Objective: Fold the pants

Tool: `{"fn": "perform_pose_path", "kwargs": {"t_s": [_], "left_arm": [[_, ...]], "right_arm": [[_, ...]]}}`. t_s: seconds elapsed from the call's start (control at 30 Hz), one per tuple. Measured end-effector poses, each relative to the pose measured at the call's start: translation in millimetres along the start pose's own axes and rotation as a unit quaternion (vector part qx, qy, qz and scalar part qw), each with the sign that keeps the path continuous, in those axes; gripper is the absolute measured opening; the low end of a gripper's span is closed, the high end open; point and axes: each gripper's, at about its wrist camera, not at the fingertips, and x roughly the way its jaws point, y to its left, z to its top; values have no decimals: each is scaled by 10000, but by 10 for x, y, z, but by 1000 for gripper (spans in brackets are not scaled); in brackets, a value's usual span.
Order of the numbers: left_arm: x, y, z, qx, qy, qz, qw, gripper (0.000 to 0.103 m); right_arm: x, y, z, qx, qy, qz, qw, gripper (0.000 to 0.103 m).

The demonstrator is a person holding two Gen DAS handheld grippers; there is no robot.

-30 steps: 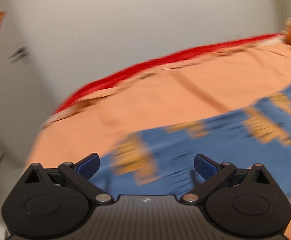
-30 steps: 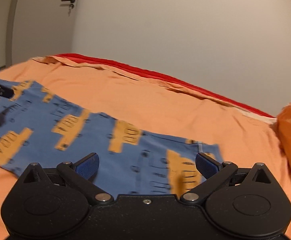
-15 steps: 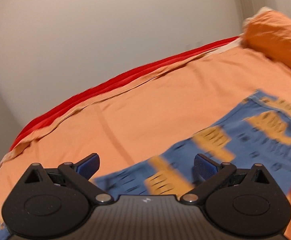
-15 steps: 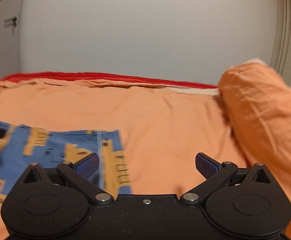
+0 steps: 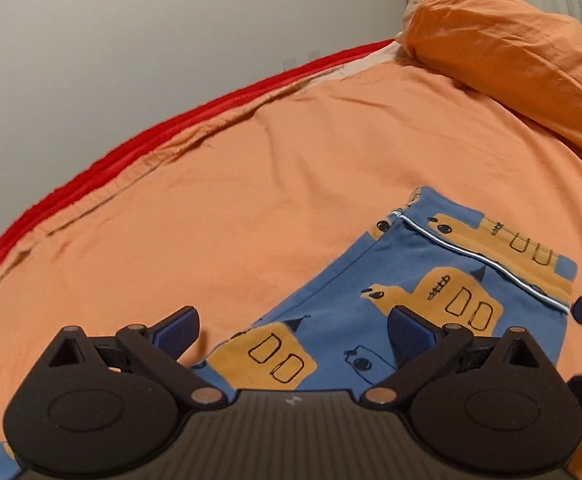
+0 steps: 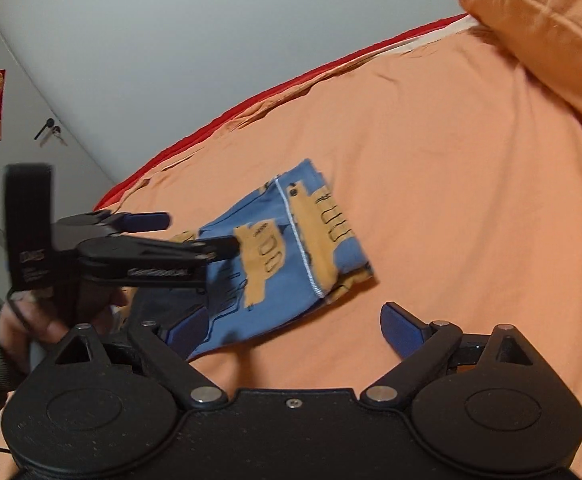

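Here two grippers work over one pair of pants (image 6: 287,248) on the orange bed (image 6: 451,168): the left gripper (image 5: 291,328) tilts down, jaws wide, empty; the right gripper (image 6: 291,326) tilts down too, jaws closing, nothing pinched. One hand (image 6: 31,320) grips the left handle.

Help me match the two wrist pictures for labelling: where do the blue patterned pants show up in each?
Left wrist view: the blue patterned pants lie lower right, just past the fingers.
Right wrist view: the blue patterned pants lie centre-left, slightly below the middle, partly behind the left hand-held gripper.
Shared landmark: the orange pillow at upper right in both.
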Motion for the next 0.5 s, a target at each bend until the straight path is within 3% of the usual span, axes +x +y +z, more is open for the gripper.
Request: {"fn": "perform_pose_path", "kwargs": {"t_s": [0.1, 0.2, 0.33, 0.4, 0.5], "left_arm": [[55, 62, 30, -304, 84, -134, 9994, 103], [74, 113, 39, -442, 144, -205, 9987, 103], [75, 165, 33, -584, 208, -279, 9977, 103], [69, 192, 37, -689, 270, -307, 9968, 103], [53, 229, 50, -801, 338, -364, 9955, 103]], "right_arm": [[49, -64, 14, 265, -116, 184, 9994, 92], [53, -144, 34, 593, -314, 221, 9975, 82], [39, -217, 17, 950, -508, 174, 9940, 58], [38, -249, -4, 1118, -577, 120, 9920, 38], [23, -295, -49, 1357, -697, 59, 9883, 26]]}}
